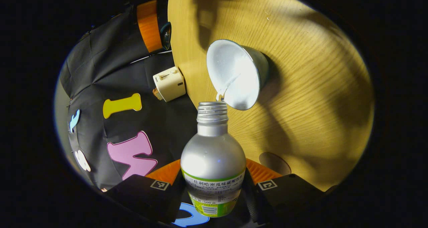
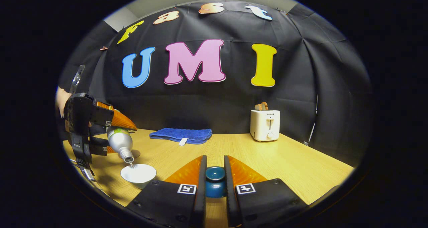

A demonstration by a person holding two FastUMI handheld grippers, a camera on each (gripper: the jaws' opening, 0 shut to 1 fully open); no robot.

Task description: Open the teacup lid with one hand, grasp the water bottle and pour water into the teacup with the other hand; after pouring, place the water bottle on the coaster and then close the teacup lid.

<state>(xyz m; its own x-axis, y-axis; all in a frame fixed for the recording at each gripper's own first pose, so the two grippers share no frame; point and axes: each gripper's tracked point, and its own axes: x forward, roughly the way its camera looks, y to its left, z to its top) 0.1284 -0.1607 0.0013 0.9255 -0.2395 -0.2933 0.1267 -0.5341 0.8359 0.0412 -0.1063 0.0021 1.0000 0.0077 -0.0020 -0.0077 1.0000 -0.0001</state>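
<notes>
In the right gripper view, my left gripper (image 2: 113, 134) sits at the far left of the wooden table (image 2: 301, 164), clamped on the water bottle (image 2: 119, 140), which tilts neck-down over the teacup (image 2: 138, 174). A thin stream of water (image 2: 131, 164) falls from the open mouth into the cup. The bottle is silvery with a green-edged label and a threaded neck, its cap off. The teacup is a single white-lined bowl with no lid on it. Behind it a small round coaster (image 2: 135, 153) lies flat on the wood. Further right, one folded blue towel (image 2: 181, 135) rests by the booth wall, and one cream toaster (image 2: 265, 124) stands near the back edge with something brown in its slot.

At bottom centre, my right gripper (image 2: 214, 179) is closed on the single dark teal teacup lid (image 2: 214, 179), held just above the table, both fingers pressing its sides.

In the left gripper view, my fingers (image 1: 147, 191) grip the bottle (image 1: 213, 161) at its label, the mouth just beside the cup's rim (image 1: 234, 75), and the coaster (image 1: 275, 163) shows on the wood nearby.
</notes>
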